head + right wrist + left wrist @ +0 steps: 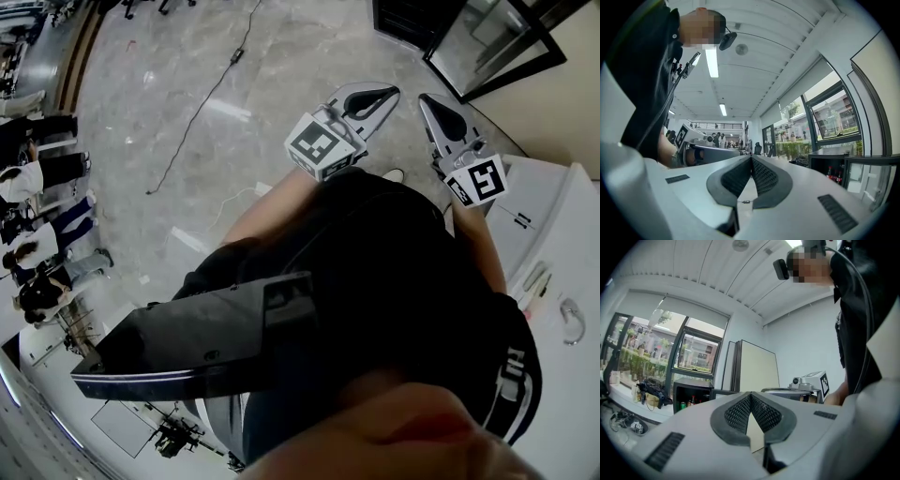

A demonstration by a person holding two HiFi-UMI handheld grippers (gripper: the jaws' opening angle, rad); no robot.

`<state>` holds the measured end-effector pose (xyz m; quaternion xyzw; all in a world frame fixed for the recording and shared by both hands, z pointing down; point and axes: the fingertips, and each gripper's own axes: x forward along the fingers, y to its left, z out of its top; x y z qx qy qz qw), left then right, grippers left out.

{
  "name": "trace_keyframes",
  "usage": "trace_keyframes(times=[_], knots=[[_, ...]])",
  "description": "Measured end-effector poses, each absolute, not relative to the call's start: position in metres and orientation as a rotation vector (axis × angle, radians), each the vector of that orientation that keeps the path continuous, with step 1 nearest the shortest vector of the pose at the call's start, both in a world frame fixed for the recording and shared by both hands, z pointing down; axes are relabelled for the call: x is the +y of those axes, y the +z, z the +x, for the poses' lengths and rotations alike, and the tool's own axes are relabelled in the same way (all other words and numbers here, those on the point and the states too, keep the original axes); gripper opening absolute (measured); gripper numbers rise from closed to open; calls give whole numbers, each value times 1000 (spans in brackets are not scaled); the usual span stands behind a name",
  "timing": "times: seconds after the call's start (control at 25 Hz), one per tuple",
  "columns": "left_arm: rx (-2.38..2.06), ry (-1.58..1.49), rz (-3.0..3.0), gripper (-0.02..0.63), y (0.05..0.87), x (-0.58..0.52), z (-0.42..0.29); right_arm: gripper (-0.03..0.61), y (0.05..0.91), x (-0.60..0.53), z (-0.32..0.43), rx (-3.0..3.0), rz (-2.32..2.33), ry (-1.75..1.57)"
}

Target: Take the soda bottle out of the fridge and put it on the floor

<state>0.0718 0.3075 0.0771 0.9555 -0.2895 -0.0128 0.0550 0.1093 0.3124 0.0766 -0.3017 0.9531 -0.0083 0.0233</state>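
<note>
Whereas head view shows floor [187, 94], gripper views fridge [692, 382].

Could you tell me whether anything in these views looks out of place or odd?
Nothing is spilled or damaged. The small black fridge stands with its glass door open, and a loose cable trails across the floor.

floor [187, 103]: wide open marble ahead | cable [199, 114] trails across it, left of centre | fridge [408, 21] top right, glass door [497, 42] swung out | white cabinet [562, 216] close on right | bystanders [37, 234] far left
</note>
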Motion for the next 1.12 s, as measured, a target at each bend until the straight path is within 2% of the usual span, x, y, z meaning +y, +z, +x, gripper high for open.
trace_keyframes(times=[0.48, 1.12], knots=[[-905, 3, 2930, -2, 88, 294, 84, 11, 85, 289, 112, 2953, -915, -31], [-689, -82, 2931, -2, 94, 171, 0, 11, 96, 166, 25, 2914, -1077, -98]])
